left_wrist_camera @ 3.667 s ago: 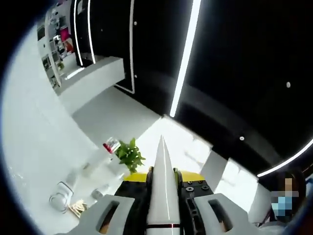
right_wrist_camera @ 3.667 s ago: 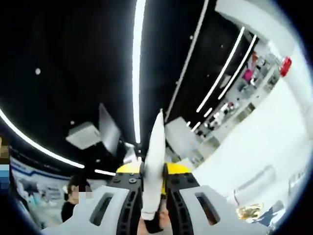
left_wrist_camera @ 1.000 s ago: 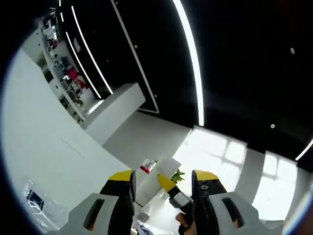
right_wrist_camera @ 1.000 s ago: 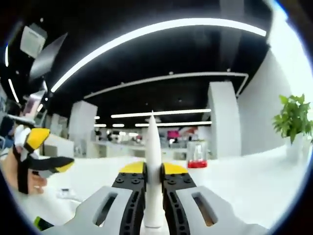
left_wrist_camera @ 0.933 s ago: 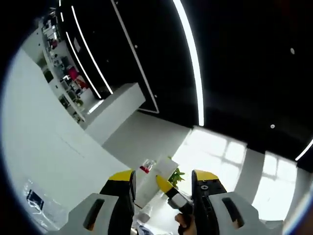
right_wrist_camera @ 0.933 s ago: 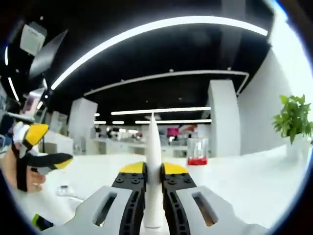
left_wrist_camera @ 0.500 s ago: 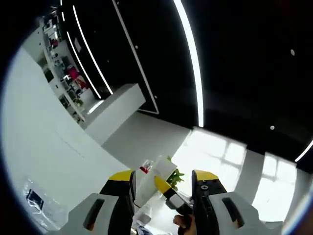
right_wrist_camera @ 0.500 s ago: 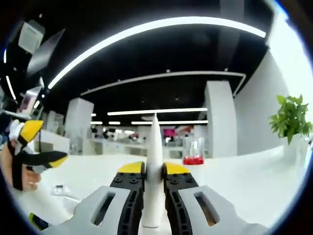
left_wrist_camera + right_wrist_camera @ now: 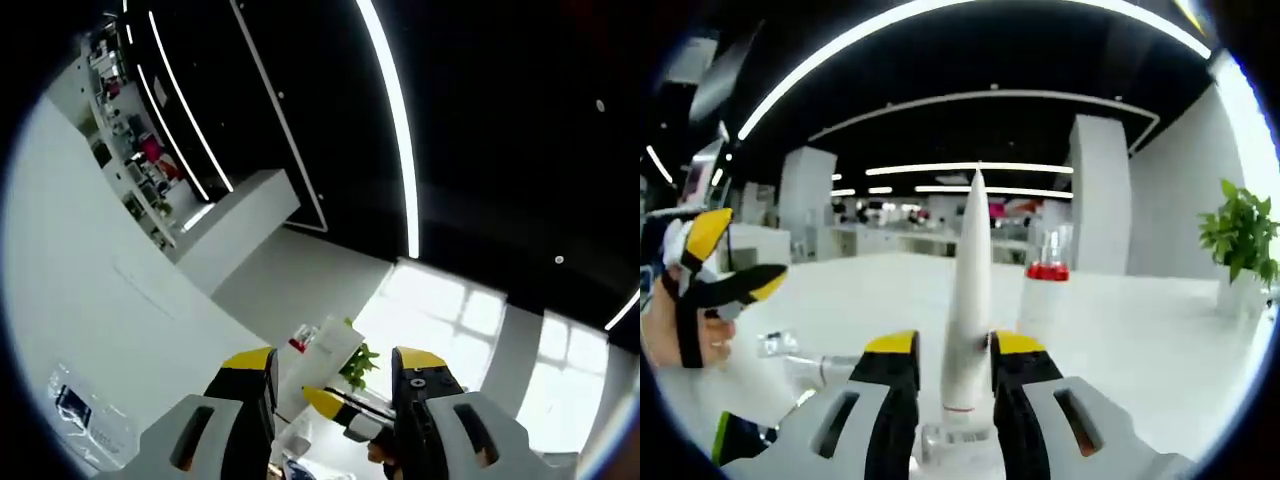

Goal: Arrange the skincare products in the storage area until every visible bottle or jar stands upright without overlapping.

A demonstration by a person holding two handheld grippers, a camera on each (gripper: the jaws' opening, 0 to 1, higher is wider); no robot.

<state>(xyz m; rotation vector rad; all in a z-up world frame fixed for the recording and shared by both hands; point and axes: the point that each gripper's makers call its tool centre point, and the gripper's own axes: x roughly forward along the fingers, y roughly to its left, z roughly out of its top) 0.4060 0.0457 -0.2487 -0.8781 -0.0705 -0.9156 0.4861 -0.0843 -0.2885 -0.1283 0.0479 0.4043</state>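
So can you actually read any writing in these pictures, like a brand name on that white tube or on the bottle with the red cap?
None can be read.
White tube in the right tool: a thin red line near its base, no legible words.
Bottle with the red cap: no lettering shows.
White box between the left tool's jaws: marks too blurred to read.
Dark label on the wall: too small to read.

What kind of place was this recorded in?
Probably an open-plan office or showroom: a black ceiling with long light strips, a white table, white pillars, a potted plant and distant desks.
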